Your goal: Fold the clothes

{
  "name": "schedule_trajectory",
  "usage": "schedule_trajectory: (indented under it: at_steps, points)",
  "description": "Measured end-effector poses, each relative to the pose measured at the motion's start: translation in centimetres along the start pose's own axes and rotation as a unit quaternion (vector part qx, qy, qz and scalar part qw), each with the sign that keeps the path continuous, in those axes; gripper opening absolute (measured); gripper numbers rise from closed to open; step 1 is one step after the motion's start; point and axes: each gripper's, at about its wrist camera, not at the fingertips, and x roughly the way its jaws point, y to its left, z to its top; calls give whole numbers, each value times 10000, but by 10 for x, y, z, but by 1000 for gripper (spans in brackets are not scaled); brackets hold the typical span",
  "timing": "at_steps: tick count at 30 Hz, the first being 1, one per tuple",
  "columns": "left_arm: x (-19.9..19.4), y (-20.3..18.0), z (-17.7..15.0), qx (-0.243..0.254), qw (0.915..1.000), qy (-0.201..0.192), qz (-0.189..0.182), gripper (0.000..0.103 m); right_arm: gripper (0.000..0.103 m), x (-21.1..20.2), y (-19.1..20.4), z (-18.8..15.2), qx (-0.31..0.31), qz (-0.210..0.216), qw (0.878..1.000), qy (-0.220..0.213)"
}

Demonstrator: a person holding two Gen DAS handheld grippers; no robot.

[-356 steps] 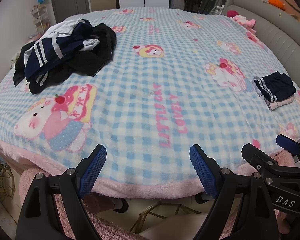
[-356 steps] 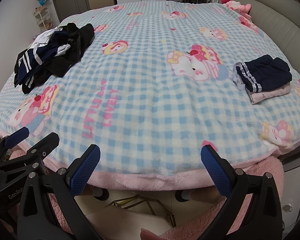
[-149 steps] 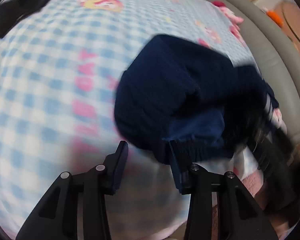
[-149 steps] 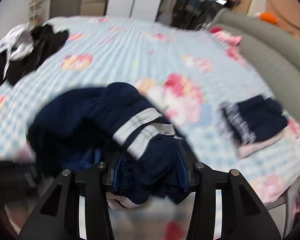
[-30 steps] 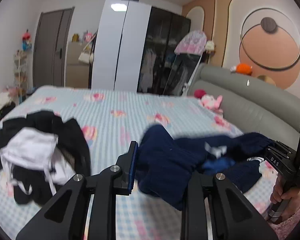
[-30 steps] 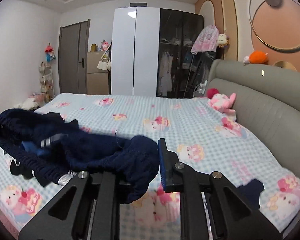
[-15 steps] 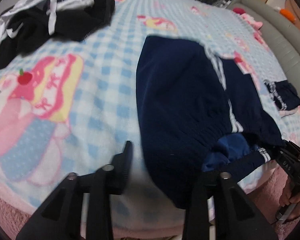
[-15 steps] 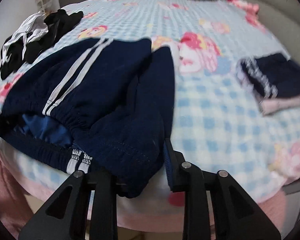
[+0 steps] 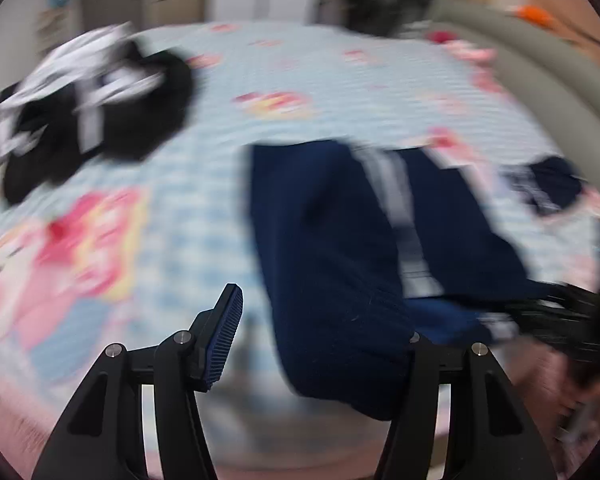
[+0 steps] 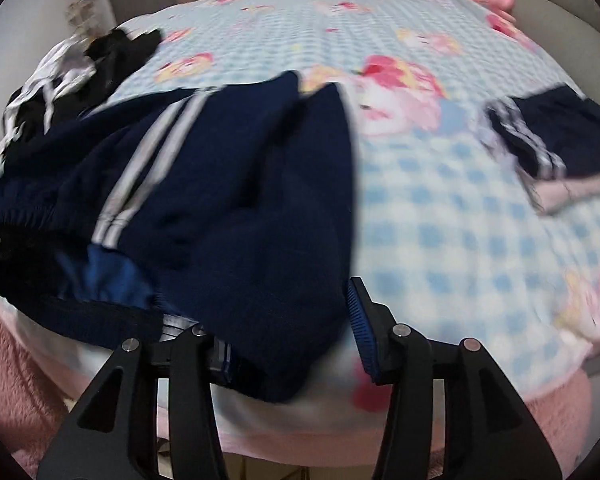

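Navy track pants with white side stripes (image 9: 340, 240) lie spread on the blue checked blanket, waistband at the near edge; they also fill the right wrist view (image 10: 228, 184). My left gripper (image 9: 320, 340) has its jaws wide apart, and the waistband's left corner lies loose between them over the right finger. My right gripper (image 10: 288, 340) also stands open, with the waistband's right corner lying between its fingers. Both views are blurred by motion.
A heap of black and white clothes (image 9: 80, 112) lies at the far left of the bed (image 10: 440, 220). A folded navy and pink stack (image 10: 556, 148) sits at the right. The grey padded headboard (image 9: 540, 64) curves along the right side.
The pants have come down from the air onto the blanket. Both grippers have opened and let go of the waistband, and the left one is drawing back toward the bed's edge.
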Motion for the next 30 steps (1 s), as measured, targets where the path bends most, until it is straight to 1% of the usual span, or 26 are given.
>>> schedule_trajectory:
  at_steps: [1, 2, 3, 4, 6, 7, 9, 10, 12, 13, 14, 15, 16, 17, 18, 19, 20, 21, 22, 23, 24, 25, 26, 27, 28, 30]
  points:
    - [3, 12, -2, -194, 9995, 174, 185, 58, 50, -4, -7, 0, 142, 62, 9999, -45]
    - [6, 23, -4, -410, 9984, 385, 5, 60, 58, -9, -14, 0, 289, 145, 9994, -97]
    - [7, 35, -6, -673, 9950, 607, -431, 61, 60, -13, -22, 1, 442, 331, 9983, -183]
    - [4, 43, -9, -876, 9905, 698, -795, 61, 60, -15, -26, 0, 493, 476, 9974, -212]
    - [-12, 44, -11, -924, 9896, 442, -1014, 61, 60, -18, -29, -1, 510, 693, 9960, -258]
    - [-22, 37, -12, -691, 9927, 216, -965, 61, 60, -20, -28, -1, 476, 765, 9955, -291]
    - [-36, 18, -14, -117, 9976, -175, -662, 62, 60, -31, -17, -2, 271, 794, 9951, -521]
    - [-37, 10, -15, 98, 9984, -281, -473, 62, 60, -37, -11, -2, 169, 808, 9946, -636]
    - [-34, 4, -12, 144, 9988, -334, -321, 62, 60, -50, 6, -3, -133, 805, 9926, -898]
    - [-32, 2, -11, 109, 9988, -351, -318, 62, 62, -56, 16, -4, -317, 790, 9911, -1026]
    - [-30, 7, -9, -110, 9979, -336, -547, 63, 65, -56, 25, -5, -494, 761, 9903, -1055]
    - [-29, 12, -7, -327, 9957, -336, -793, 62, 65, -54, 34, -8, -677, 693, 9903, -993]
    - [-30, 18, -5, -536, 9918, -384, -1094, 62, 65, -48, 39, -10, -765, 641, 9910, -896]
    - [-31, 24, -4, -749, 9861, -429, -1422, 62, 64, -41, 43, -14, -803, 603, 9920, -769]
    - [-30, 29, -3, -992, 9759, -458, -1890, 63, 63, -31, 43, -18, -775, 543, 9938, -587]
    - [-26, 36, -4, -1283, 9584, -417, -2515, 63, 63, -21, 43, -23, -738, 479, 9953, -403]
    - [-21, 44, -6, -1536, 9368, -259, -3133, 64, 63, -13, 38, -27, -645, 414, 9968, -229]
    - [-15, 51, -8, -1754, 9165, -116, -3594, 65, 63, -12, 33, -28, -519, 460, 9974, -189]
    - [-11, 55, -11, -1839, 9187, -45, -3495, 69, 63, -15, 30, -26, -440, 518, 9974, -227]
    - [-10, 54, -13, -1736, 9394, -32, -2956, 73, 63, -19, 28, -24, -375, 556, 9974, -279]
    - [-8, 47, -15, -1354, 9706, 52, -1989, 77, 63, -25, 28, -20, -390, 491, 9972, -406]
    - [-4, 33, -16, -690, 9940, 221, -817, 77, 64, -30, 31, -17, -456, 429, 9966, -528]
    - [-1, 18, -20, -48, 9996, 286, -75, 76, 64, -35, 33, -15, -523, 389, 9958, -638]
    - [-2, 6, -24, 401, 9989, 214, 132, 76, 64, -38, 36, -13, -588, 470, 9949, -677]
    - [-4, -5, -28, 720, 9971, 147, 189, 76, 64, -40, 39, -11, -647, 555, 9939, -706]
    - [-16, -11, -25, 512, 9965, 17, -664, 76, 64, -35, 43, -13, -664, 775, 9932, -568]
